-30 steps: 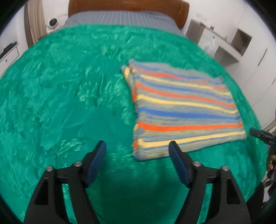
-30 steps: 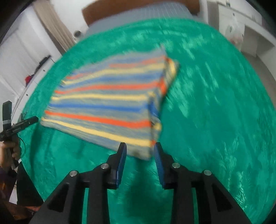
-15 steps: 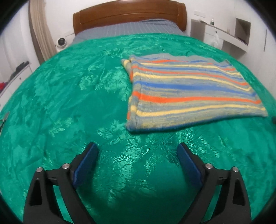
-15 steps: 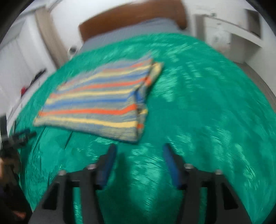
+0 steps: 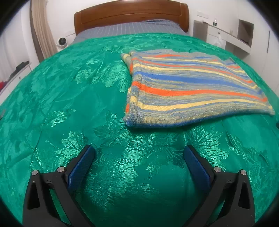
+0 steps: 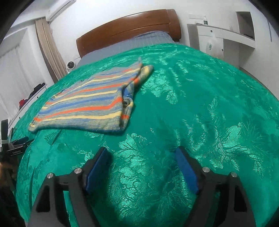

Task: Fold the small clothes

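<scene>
A folded striped knit garment (image 5: 188, 90), blue, orange and yellow, lies flat on the green bedspread (image 5: 69, 104). In the right wrist view the garment (image 6: 90, 106) lies left of centre. My left gripper (image 5: 139, 157) is open and empty, held back from the garment's near left corner. My right gripper (image 6: 143, 158) is open and empty, held back from the garment's near right corner. The left gripper also shows at the left edge of the right wrist view (image 6: 19, 145).
A wooden headboard (image 5: 130, 15) and a grey striped sheet (image 5: 129, 28) stand at the far end of the bed. A white desk (image 5: 225, 35) is at the right wall, a small white fan (image 5: 61, 41) and a curtain (image 5: 42, 29) at the left.
The right gripper opened, let go of the garment's corner and drew back. The left gripper also drew back and tilted up. The garment now lies flat and folded.
</scene>
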Demonstrator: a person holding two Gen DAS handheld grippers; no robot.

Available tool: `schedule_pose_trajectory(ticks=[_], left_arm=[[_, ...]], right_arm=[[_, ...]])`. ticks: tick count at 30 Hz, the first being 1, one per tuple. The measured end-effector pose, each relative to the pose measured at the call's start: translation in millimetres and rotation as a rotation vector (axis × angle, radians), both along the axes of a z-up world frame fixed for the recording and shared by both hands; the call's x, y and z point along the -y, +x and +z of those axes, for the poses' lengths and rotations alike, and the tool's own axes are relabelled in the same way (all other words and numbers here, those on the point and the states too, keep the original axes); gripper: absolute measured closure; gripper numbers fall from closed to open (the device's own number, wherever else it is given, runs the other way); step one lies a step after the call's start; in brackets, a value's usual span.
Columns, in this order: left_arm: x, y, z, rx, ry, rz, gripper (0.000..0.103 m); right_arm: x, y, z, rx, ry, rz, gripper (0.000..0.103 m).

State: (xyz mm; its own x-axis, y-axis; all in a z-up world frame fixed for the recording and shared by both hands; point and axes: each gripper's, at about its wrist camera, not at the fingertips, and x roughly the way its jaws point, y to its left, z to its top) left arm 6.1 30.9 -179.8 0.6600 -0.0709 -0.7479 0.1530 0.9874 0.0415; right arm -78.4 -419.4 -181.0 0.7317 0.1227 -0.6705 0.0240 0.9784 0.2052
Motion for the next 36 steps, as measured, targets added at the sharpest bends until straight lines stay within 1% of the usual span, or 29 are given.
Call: schedule_pose_trajectory(ticks=[8, 16, 18, 19, 20, 21, 23, 25, 27, 28, 30, 31, 32, 33, 34, 35, 36], left_arm=[[-1, 0, -2, 0.011, -0.011, -0.003, 0.001], [1, -1, 1, 0.009, -0.004, -0.001, 0.001], [3, -2, 6, -0.009, 0.011, -0.003, 0.002], [6, -3, 11, -0.021, 0.030, -0.007, 0.003], [8, -5, 16, -0.020, 0.040, -0.008, 0.003], [12, -10, 25, 0.000, 0.038, -0.023, 0.003], [26, -18, 43, 0.053, 0.015, -0.081, 0.003], [55, -20, 62, 0.097, 0.006, -0.171, 0.003], [84, -14, 72, 0.095, -0.012, -0.264, 0.003], [106, -9, 75, 0.079, -0.027, -0.332, 0.003], [143, -2, 74, 0.055, -0.032, -0.439, 0.003], [171, 1, 69, 0.039, -0.014, -0.512, 0.005], [188, 3, 65, 0.032, 0.003, -0.554, 0.007], [212, 5, 58, 0.019, 0.035, -0.614, 0.012], [232, 5, 51, 0.009, 0.067, -0.662, 0.017], [251, 6, 43, -0.002, 0.101, -0.704, 0.018], [271, 7, 35, -0.013, 0.137, -0.739, 0.020]], right_arm=[[2, 0, -1, 0.002, 0.000, 0.000, 0.023], [2, 0, -2, -0.002, -0.001, -0.002, 0.023], [0, 4, 1, -0.030, -0.017, -0.001, 0.022], [-1, 6, 3, -0.055, -0.021, 0.012, 0.021], [-1, 10, 6, -0.083, -0.023, 0.030, 0.017], [-1, 13, 10, -0.110, -0.025, 0.047, 0.017], [1, 19, 17, -0.144, -0.016, 0.072, 0.017], [11, 27, 28, -0.150, 0.029, 0.098, 0.017], [23, 40, 40, -0.147, 0.064, 0.096, 0.017], [30, 48, 46, -0.144, 0.086, 0.092, 0.017], [47, 70, 59, -0.132, 0.154, 0.078, 0.017], [55, 81, 63, -0.131, 0.201, 0.078, 0.017], [65, 97, 65, -0.140, 0.270, 0.082, 0.017], [71, 108, 65, -0.152, 0.317, 0.083, 0.017], [77, 124, 62, -0.178, 0.371, 0.087, 0.017], [82, 145, 55, -0.223, 0.424, 0.093, 0.018], [83, 156, 51, -0.248, 0.443, 0.099, 0.023]])
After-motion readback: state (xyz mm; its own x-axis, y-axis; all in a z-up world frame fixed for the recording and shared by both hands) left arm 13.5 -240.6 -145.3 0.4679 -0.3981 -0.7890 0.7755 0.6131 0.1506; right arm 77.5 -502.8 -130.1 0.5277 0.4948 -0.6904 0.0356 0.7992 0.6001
